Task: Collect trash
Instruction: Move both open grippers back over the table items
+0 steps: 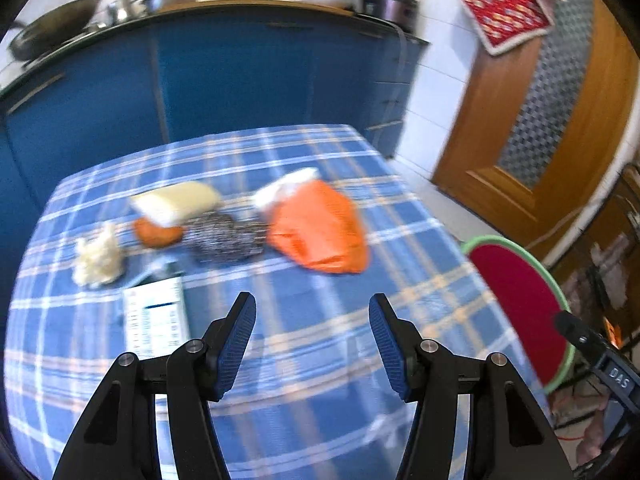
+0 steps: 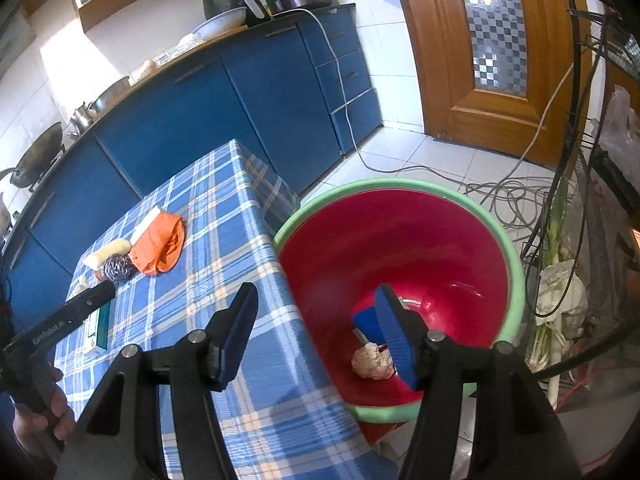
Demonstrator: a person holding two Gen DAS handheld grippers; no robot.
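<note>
Several bits of trash lie in a row across the far part of the bench [image 1: 320, 340]: a crumpled white wad [image 1: 98, 258], a small box [image 1: 156, 320], a pale sponge [image 1: 178, 200], a steel scrubber [image 1: 224, 238] and an orange bag [image 1: 320, 228]. The left gripper [image 1: 312, 320] hangs over the bench, pointing down at them. It is about half open and holds nothing. The orange bag lies just ahead of it, a little to the right, with its long side running away from the gripper. The right gripper [image 2: 316, 316] is partly open and empty too, over the edge of the red bowl [image 2: 516, 264] beside the bench. A crumpled ball [image 2: 372, 362] and a blue piece [image 2: 366, 320] sit in the bowl. I think the left gripper is nearer the trash, so it should reach next.
</note>
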